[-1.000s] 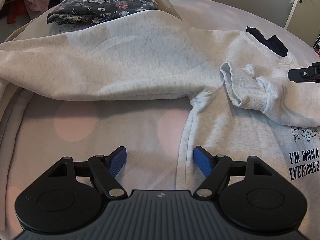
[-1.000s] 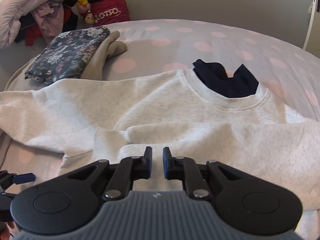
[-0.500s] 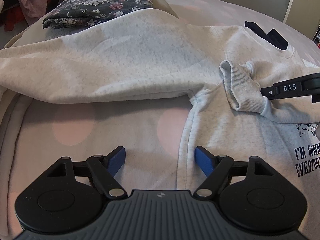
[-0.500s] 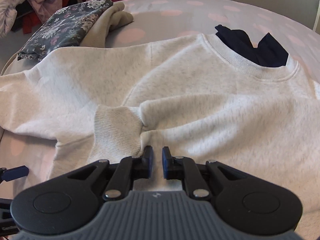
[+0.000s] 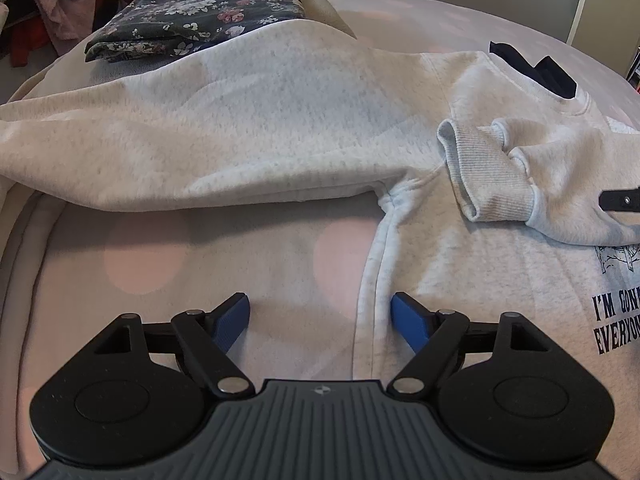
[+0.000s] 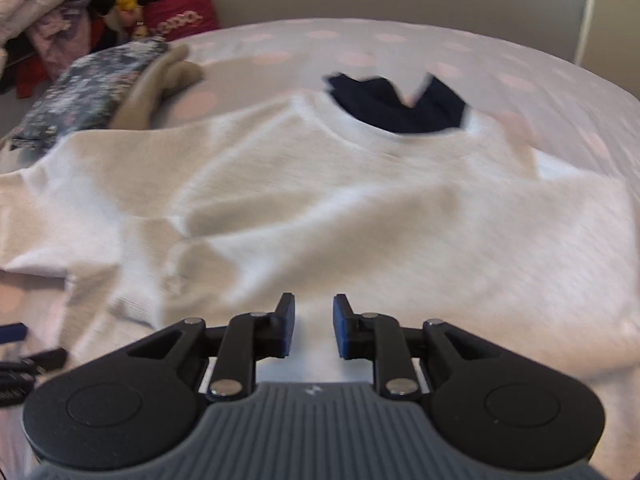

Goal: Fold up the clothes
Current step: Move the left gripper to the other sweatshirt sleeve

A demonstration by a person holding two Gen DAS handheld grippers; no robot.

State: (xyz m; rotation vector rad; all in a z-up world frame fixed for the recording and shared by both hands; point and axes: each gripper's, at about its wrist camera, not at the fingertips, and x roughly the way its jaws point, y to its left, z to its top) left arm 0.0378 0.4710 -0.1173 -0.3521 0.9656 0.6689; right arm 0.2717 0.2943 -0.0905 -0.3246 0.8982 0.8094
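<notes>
A light grey sweatshirt lies face up on the bed, one sleeve spread to the left. Its other sleeve is folded across the chest, with the ribbed cuff lying loose. My left gripper is open low over the bed, its blue pads astride the shirt's side seam and touching nothing. My right gripper hovers over the folded sleeve, the view blurred. Its jaws are opening and no cloth is pinched between them. One right finger shows at the left wrist view's right edge.
A folded floral cloth lies on a beige garment at the bed's far left. A dark navy garment pokes out behind the collar. The bed cover is pale with pink dots. Piled clothes and a door stand beyond.
The right gripper's jaws have parted, and it has drawn back from the cuff toward the right. The cuff stays on the chest. The left gripper has kept still.
</notes>
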